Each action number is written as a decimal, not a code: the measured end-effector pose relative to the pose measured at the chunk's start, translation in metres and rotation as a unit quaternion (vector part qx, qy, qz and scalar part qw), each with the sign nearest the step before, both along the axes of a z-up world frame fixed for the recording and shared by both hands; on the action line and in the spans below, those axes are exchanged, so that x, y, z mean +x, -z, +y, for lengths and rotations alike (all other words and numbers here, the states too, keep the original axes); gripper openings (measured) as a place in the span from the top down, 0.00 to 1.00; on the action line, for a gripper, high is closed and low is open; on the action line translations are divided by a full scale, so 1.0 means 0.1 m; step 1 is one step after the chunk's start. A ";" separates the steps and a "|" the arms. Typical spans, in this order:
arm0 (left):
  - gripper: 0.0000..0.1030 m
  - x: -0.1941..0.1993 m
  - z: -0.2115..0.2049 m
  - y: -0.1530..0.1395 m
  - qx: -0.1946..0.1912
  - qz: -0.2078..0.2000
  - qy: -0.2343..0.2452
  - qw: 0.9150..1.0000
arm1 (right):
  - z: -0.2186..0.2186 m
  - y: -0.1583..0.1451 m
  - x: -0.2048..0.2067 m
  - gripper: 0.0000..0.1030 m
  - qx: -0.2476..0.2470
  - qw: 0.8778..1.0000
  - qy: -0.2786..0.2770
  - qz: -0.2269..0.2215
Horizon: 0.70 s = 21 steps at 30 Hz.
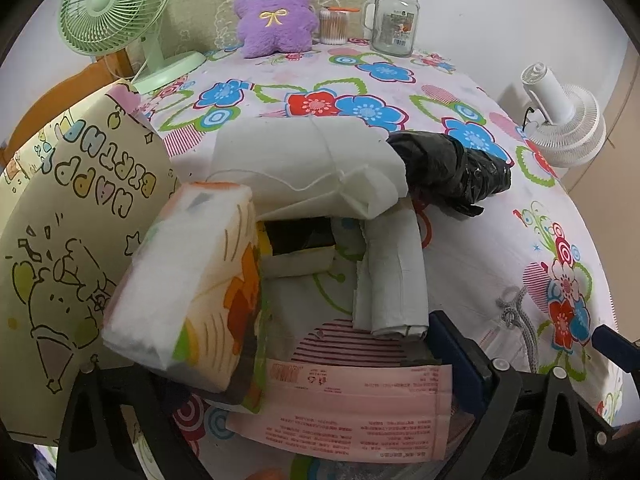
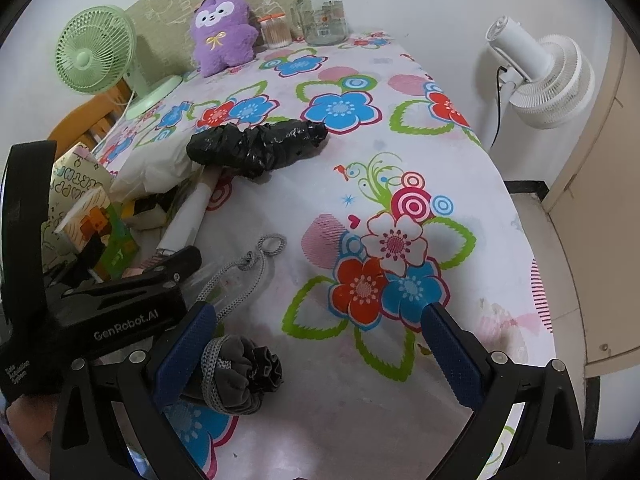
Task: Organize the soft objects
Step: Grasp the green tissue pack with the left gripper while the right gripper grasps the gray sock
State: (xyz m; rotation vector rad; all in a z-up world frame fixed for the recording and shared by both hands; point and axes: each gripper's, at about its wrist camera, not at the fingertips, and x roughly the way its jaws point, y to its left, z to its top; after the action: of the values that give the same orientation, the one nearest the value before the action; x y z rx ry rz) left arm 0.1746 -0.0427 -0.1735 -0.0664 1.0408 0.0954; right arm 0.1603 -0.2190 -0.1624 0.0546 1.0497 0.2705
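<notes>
A tissue pack (image 1: 192,292) with an orange and white print stands tilted inside my left gripper (image 1: 280,360), against its left side. The blue right pad (image 1: 460,356) is well clear of it, so the jaws are open. A pink packet (image 1: 352,408) lies flat under them. My right gripper (image 2: 320,340) is wide open over the flowered cloth. A grey drawstring pouch (image 2: 236,376) rests against its left pad (image 2: 188,352), and the grey cord (image 2: 256,264) trails away from it. A white cloth bag (image 1: 304,160), a crumpled black plastic bag (image 2: 256,144) and a white roll (image 1: 392,272) lie just ahead.
A cream birthday gift bag (image 1: 68,220) stands at the left table edge. At the back are a purple plush (image 1: 276,12), a green fan (image 1: 108,8), a cotton swab jar (image 1: 334,26) and a glass jar (image 1: 394,24). A white fan (image 2: 536,76) stands off the right edge.
</notes>
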 end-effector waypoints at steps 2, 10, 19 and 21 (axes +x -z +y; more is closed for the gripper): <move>0.12 -0.01 0.00 -0.02 -0.001 -0.004 0.000 1.000 | 0.00 0.01 0.00 0.00 0.001 1.000 -0.004 0.002; 0.38 -0.05 0.04 -0.08 -0.002 -0.016 -0.005 1.000 | -0.03 -0.02 -0.01 0.00 -0.002 1.000 0.001 0.002; 0.52 -0.11 0.07 -0.12 -0.005 -0.023 -0.007 1.000 | 0.04 -0.05 -0.12 0.00 0.001 1.000 -0.014 0.011; 0.52 -0.12 0.06 -0.12 -0.003 -0.022 -0.004 1.000 | 0.04 -0.09 -0.15 0.00 0.006 1.000 -0.014 0.008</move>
State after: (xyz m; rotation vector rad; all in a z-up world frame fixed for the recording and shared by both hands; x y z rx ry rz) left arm 0.1629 -0.0367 -0.1615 -0.0780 0.9964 0.0975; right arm 0.1457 -0.2151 -0.1532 0.0518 1.0646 0.3020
